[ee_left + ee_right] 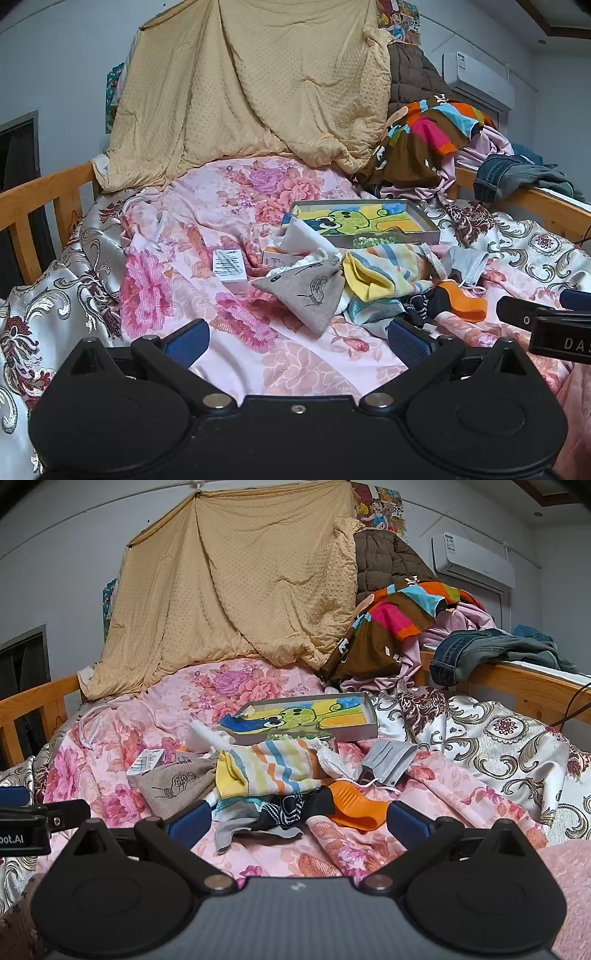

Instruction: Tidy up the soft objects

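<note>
Socks [266,771] heaped, overlapping; box [314,716] part-hidden

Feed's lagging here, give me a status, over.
Left gripper and right gripper open, empty. Sock pile untouched on the bedspread. Picture box behind the pile, small cartons beside it.

Cartoon picture tray [364,722], white carton [229,266], wooden bed rail [35,199], air conditioner [472,559]

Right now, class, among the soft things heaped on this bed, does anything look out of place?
Yes. A shallow box with a cartoon drawing inside sits tilted at the back of the sock pile, and a small white carton lies on the floral quilt beside the grey pouch. Both are rigid, not soft.
</note>
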Available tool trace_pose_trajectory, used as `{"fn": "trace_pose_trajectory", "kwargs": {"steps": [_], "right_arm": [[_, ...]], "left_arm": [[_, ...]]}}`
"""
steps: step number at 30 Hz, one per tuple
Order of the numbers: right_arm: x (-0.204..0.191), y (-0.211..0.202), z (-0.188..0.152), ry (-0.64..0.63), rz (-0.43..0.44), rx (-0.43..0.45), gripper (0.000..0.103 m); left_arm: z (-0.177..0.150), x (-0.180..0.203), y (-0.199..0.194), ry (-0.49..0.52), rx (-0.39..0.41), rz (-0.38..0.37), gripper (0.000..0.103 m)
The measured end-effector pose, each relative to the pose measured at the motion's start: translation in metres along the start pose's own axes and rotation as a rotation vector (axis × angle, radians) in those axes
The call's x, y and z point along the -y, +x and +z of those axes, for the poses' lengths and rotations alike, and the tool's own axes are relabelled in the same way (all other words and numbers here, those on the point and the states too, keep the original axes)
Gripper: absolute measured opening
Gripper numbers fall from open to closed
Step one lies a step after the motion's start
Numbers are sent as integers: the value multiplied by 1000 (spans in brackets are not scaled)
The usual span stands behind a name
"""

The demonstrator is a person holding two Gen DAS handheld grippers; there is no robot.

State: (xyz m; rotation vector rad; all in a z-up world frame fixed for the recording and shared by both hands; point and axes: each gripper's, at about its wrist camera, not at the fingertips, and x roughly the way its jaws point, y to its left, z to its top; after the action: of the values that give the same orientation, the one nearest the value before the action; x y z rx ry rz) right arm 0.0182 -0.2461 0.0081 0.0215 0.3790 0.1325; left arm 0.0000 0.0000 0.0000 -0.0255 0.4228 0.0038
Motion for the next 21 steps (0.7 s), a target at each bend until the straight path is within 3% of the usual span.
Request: {"fn": "trace_pose_trajectory", "kwargs": {"steps": [21], "right_arm": [[0,0,-1,0,0,0,103]], "left_arm": [[-2,-1,1,-3,-5,-7,102]]}}
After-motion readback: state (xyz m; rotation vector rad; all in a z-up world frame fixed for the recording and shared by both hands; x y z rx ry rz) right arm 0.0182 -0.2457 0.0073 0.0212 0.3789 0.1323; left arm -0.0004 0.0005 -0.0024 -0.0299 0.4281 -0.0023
